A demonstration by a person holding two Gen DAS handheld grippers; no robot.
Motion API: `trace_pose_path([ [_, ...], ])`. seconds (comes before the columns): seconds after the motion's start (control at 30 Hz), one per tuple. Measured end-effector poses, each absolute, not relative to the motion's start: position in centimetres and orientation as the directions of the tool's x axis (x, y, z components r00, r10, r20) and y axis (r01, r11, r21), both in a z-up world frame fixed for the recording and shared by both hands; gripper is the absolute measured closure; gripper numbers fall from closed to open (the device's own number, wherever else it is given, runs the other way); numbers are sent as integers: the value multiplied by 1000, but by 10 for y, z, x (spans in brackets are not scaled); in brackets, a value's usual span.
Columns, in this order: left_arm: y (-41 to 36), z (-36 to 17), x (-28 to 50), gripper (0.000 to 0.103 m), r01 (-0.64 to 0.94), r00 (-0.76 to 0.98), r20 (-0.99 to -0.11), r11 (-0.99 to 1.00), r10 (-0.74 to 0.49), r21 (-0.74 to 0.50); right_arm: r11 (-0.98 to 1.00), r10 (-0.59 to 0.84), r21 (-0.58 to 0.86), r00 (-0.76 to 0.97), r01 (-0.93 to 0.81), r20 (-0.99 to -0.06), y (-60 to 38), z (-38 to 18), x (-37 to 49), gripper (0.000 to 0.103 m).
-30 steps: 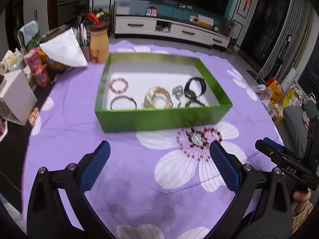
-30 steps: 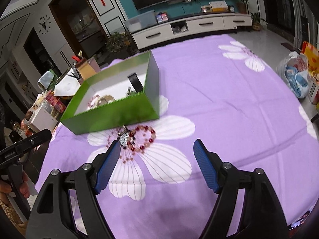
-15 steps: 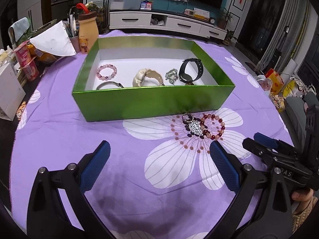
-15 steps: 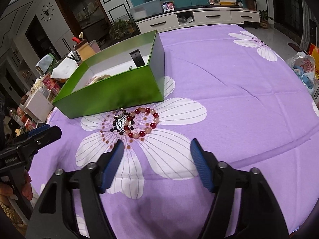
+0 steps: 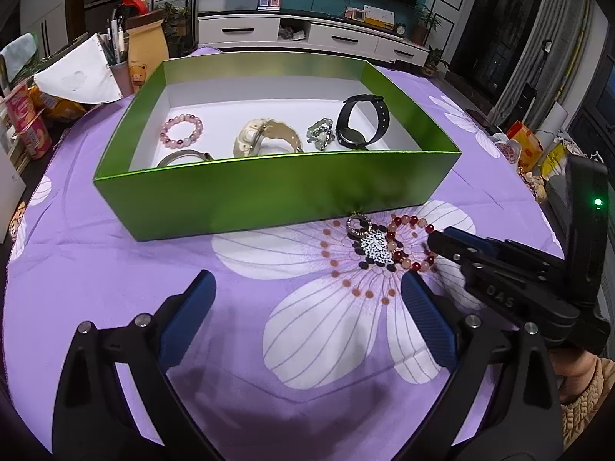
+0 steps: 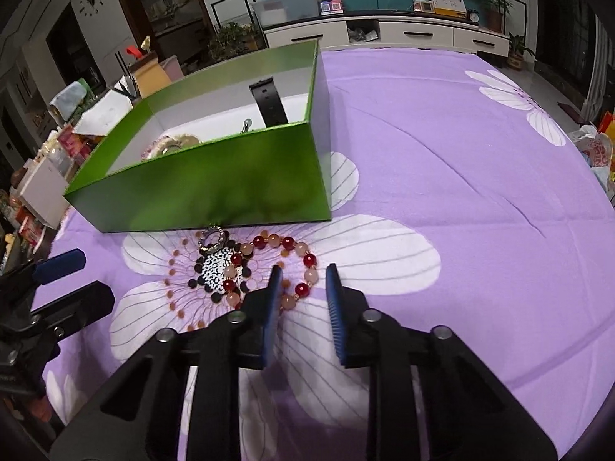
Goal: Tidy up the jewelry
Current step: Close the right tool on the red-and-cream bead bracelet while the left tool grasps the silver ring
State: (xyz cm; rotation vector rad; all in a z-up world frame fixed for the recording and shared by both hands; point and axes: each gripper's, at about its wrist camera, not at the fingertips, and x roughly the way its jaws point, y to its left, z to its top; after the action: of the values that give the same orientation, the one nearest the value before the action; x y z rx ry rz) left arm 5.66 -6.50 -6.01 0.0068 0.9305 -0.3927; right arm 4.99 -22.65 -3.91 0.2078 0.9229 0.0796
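A red and pink bead bracelet [image 6: 284,269] lies on the purple flowered cloth just in front of the green box [image 6: 215,188]; it also shows in the left wrist view [image 5: 409,242]. A small sparkly ring [image 6: 213,239] lies beside it, touching the box's front wall. My right gripper [image 6: 301,280] is low over the bracelet, its jaws partly closed with the bracelet's near beads between the tips. My left gripper [image 5: 307,299] is wide open and empty above the cloth. The green box [image 5: 269,196] holds a pink bead bracelet [image 5: 182,134], a black watch [image 5: 359,125] and other pieces.
A yellow bear cup [image 5: 144,53], papers and snack packs crowd the table's far left. A white box [image 6: 42,192] stands left of the green box. Bags lie on the floor at the right [image 5: 526,146]. A TV cabinet stands behind.
My right gripper has moved forward and down onto the bead bracelet and its jaws have narrowed. My left gripper has moved closer to the green box.
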Motion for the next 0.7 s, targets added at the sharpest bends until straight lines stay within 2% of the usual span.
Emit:
trace_pose_path([
  [0.07, -67, -62, 59, 7, 336, 529, -782, 927, -331, -165, 983, 137, 182, 609, 11, -781, -222, -40, 53, 82],
  [0.13, -69, -63, 62, 8, 341, 525, -783, 926, -332, -164, 990, 108, 140, 615, 3, -781, -217, -41, 56, 91],
  [0.23, -74, -65, 65, 11, 349, 520, -784, 922, -338, -166, 995, 84, 103, 618, -5, -781, -215, -42, 58, 96],
  [0.5, -96, -72, 74, 24, 372, 508, -791, 915, -341, -155, 990, 65, 134, 701, 44, -711, -244, -14, 38, 96],
  [0.7, -120, -85, 83, 36, 364, 511, -806, 925, -300, -113, 982, 81, 179, 705, 66, -705, -266, -11, 21, 96],
])
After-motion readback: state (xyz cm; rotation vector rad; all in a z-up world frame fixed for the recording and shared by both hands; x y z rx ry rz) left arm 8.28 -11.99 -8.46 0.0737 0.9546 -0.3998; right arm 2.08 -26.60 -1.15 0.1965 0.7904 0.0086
